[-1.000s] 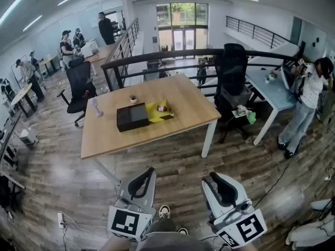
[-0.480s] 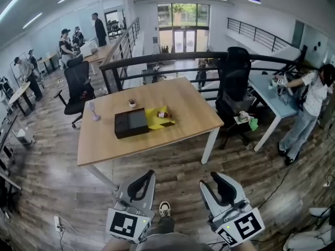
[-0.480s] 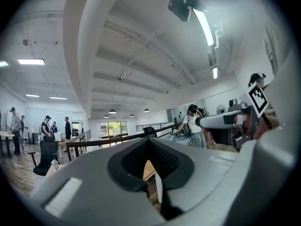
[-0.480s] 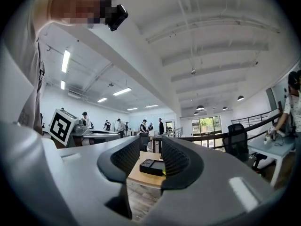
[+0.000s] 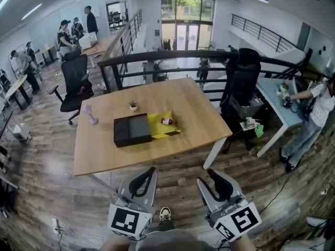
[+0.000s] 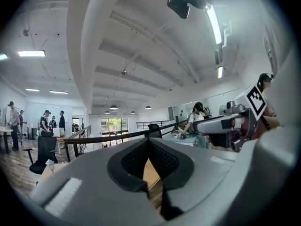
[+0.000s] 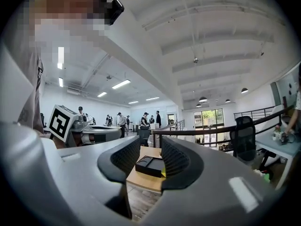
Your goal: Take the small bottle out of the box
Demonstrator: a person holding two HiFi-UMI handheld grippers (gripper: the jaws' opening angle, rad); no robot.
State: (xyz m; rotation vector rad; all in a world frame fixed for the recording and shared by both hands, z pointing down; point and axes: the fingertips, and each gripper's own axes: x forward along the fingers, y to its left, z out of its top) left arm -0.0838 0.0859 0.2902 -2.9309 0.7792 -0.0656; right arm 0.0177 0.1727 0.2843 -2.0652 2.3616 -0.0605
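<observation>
Bottle in open box on counter; both hand-held grippers low and well apart from it.

Bottle: sits on the yellow half of the box, just right of the black half; too small to tell its long axis or which way its cap points. Box: long axis runs across the wooden counter, near its middle. Left hand-held gripper: jaw tips together, empty. Right hand-held gripper: jaws apart, nothing between. Room: plank floor; black railing behind counter; office chair at left; pale desk at right.
</observation>
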